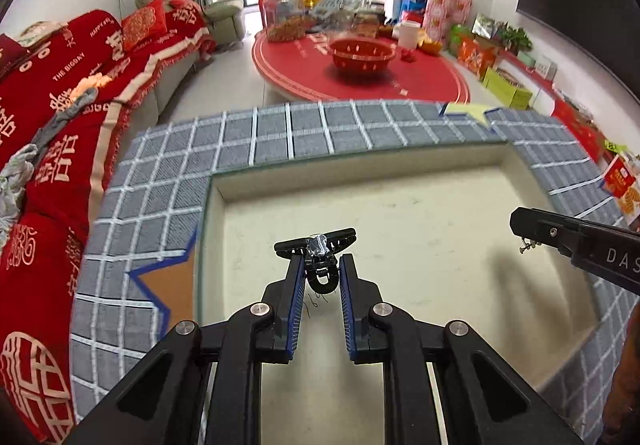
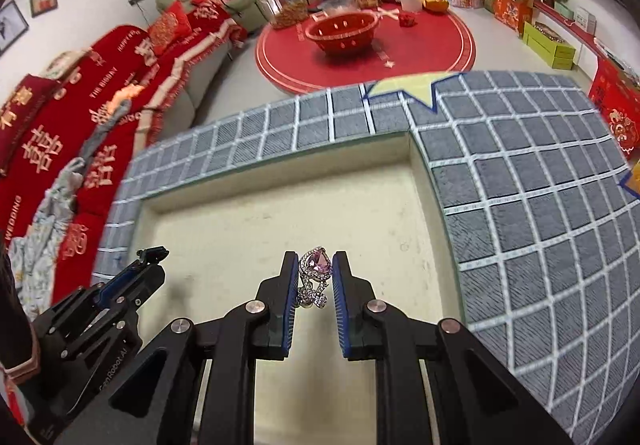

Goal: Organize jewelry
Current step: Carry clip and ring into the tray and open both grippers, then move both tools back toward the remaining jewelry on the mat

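My left gripper is shut on a black hair claw clip that has a clear stone on top; the clip sticks out crosswise past the fingertips. It hangs over the cream tray. My right gripper is shut on a silver brooch with a pink heart stone, also above the cream tray. In the left wrist view the right gripper comes in from the right with a small pin end of the brooch showing. The left gripper is at the lower left in the right wrist view.
The tray sits on a grey checked cloth with star patches. Beyond the table edge are a red-covered sofa to the left and a round red table with a red basket and packages.
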Demonstrator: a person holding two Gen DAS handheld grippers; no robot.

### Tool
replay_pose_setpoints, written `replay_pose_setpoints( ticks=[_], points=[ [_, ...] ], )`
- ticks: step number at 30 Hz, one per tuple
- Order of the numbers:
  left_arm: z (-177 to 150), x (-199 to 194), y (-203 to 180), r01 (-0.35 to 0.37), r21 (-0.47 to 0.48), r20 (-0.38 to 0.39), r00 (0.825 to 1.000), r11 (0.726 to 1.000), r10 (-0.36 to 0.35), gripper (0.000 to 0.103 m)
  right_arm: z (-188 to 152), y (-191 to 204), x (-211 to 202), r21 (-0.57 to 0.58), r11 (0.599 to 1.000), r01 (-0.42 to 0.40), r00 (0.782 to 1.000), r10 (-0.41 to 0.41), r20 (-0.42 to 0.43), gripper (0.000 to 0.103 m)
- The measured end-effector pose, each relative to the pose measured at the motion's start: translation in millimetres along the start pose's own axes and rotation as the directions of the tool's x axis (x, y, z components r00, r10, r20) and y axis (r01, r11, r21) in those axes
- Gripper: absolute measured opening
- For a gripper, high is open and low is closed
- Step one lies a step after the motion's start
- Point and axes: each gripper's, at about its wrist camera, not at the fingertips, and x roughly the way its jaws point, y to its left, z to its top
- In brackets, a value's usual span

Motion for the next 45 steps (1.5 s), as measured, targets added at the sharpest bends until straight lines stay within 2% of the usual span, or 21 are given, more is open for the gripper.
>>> replay_pose_setpoints(
  ticks=[5,12,14,15,16,17,21,22,23,24,26,29,32,37,39,41,42,45],
  points=[
    [-6,14,-10,-0.032,0.03,-0.021,0.999,0.999,0.032,0.031,-3,-7,24,0.006,0.999,0.032,0.999,-0.032,-0.029,0.019],
    [-10,16,-21,-0.087,0.085,-0.009,0.996,0.993,0.088,0.031,-11,0,23,-0.044,0.997,0.065,0.998,-0.066,-0.012,0.021],
    [-10,15,-20,-0.085,0.078,-0.015,0.996,0.993,0.087,0.031,-11,0,22,-0.041,0.998,0.052,0.999,-0.053,-0.015,0.026],
    [-10,13,-18,-0.074,0.066,-0.012,0.997,0.995,0.074,0.031,-11,1,21,-0.031,0.999,0.039,0.999,-0.04,-0.016,0.037],
    [-9,12,-17,-0.064,0.054,-0.01,0.998,0.996,0.065,0.031,-11,0,20,-0.019,0.999,0.032,0.999,-0.032,-0.018,0.053],
    [-9,10,-16,-0.059,0.045,-0.013,0.998,0.997,0.059,0.031,-11,-1,19,-0.009,1.0,0.024,1.0,-0.025,-0.015,0.058],
    [-9,1,-12,-0.062,0.035,0.008,0.998,0.997,0.062,0.031,-12,0,11,0.01,1.0,-0.003,1.0,0.003,0.0,0.061],
    [-9,-2,-11,-0.062,0.033,0.014,0.998,0.998,0.061,0.042,-12,-1,8,0.022,1.0,-0.013,1.0,0.013,0.004,0.062],
    [-9,-5,-11,-0.059,0.028,0.021,0.998,0.998,0.058,0.062,-12,-2,5,0.033,0.999,-0.022,1.0,0.022,0.009,0.063],
    [-10,-10,-9,-0.065,0.014,0.036,0.997,0.998,0.065,0.103,-12,-3,1,0.046,0.998,-0.036,0.999,0.035,0.017,0.065],
    [-12,-26,-6,-0.079,-0.008,0.101,0.992,0.997,0.079,0.103,-12,-4,-9,0.064,0.996,-0.054,0.998,0.052,0.034,0.067],
    [-11,-43,-6,-0.071,0.01,0.103,0.992,0.997,0.07,0.103,-14,-3,-22,0.069,0.995,-0.068,0.997,0.065,0.052,0.069],
    [-15,-67,-2,-0.076,0.005,0.137,0.988,0.997,0.075,0.103,-18,-3,-41,0.072,0.993,-0.089,0.994,0.083,0.073,0.077],
    [-29,-101,11,-0.037,-0.026,0.148,0.988,0.999,0.04,0.103,-33,-1,-78,0.06,0.991,-0.116,0.987,0.109,0.121,0.08],
    [-39,-113,18,0.005,-0.032,0.134,0.991,0.999,-0.001,0.103,-41,0,-93,0.056,0.99,-0.129,0.983,0.12,0.14,0.081],
    [-53,-122,18,0.017,-0.026,0.137,0.991,1.0,-0.013,0.103,-51,1,-110,0.041,0.99,-0.136,0.978,0.127,0.162,0.093],
    [-60,-127,17,0.014,-0.024,0.143,0.99,1.0,-0.01,0.103,-56,3,-117,0.032,0.99,-0.135,0.977,0.127,0.171,0.103],
    [-83,-144,18,0.011,-0.015,0.165,0.986,1.0,-0.008,0.103,-74,9,-141,-0.007,0.991,-0.136,0.965,0.134,0.224,0.103]
  ],
)
